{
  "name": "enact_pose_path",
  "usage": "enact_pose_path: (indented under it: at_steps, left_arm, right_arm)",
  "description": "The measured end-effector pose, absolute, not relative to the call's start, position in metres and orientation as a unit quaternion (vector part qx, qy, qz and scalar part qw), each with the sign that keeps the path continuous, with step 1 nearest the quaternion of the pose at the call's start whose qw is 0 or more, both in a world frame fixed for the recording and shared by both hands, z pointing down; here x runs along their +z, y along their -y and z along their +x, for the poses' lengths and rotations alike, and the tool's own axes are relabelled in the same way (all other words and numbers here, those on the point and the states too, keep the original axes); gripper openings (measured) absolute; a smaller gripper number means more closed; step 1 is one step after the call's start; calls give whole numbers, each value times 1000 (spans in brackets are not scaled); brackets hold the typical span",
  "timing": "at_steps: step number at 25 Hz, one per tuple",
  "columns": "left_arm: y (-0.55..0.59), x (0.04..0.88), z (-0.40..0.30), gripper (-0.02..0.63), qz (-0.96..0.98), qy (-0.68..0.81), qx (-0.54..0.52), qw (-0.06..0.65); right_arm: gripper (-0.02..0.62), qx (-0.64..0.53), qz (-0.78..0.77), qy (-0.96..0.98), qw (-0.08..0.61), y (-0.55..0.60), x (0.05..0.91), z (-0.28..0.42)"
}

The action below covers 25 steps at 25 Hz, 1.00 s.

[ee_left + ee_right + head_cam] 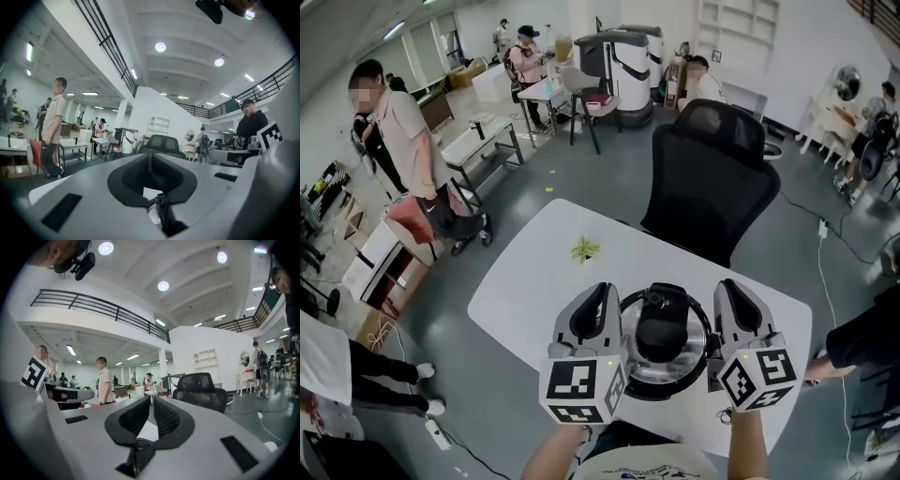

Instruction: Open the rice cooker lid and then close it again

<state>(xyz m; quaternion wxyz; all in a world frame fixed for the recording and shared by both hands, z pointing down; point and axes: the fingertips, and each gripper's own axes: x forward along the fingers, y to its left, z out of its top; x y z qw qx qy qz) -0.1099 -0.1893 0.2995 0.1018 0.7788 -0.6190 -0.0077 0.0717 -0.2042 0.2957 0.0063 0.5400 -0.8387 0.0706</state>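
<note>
My left tongs [602, 292] and right tongs [729, 289], closed on nothing, flank the rice cooker [667, 377]; its lid [663, 330] seems down, awaiting opening.

A white tabletop [525, 281] with rounded corners stands on the grey floor [581, 169], with a small green sprig [584, 249] lying on it toward the far side. Just behind it is a black mesh office chair [712, 173]. Off to the left, a person in a beige shirt [398, 131] stands near a metal-legged table [483, 141]. Farther back, a person in a pink top [525, 61] is at another table, near a big white-and-black machine [623, 56]. A white cable [820, 258] trails over the floor on the right, and a power strip [438, 433] lies at lower left.
</note>
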Motion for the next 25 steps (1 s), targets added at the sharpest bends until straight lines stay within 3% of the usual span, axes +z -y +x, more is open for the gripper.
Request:
enact_pose_path:
  at_steps: [5,25]
  left_arm:
    - [180,284,-110,17,772,632,-9,68]
    - [150,268,-107,14,768,639,-14,39]
  right_arm:
    - [12,17,560,828,-6,193,276,75]
    - [11,-11,601,798,-26,161,259,87]
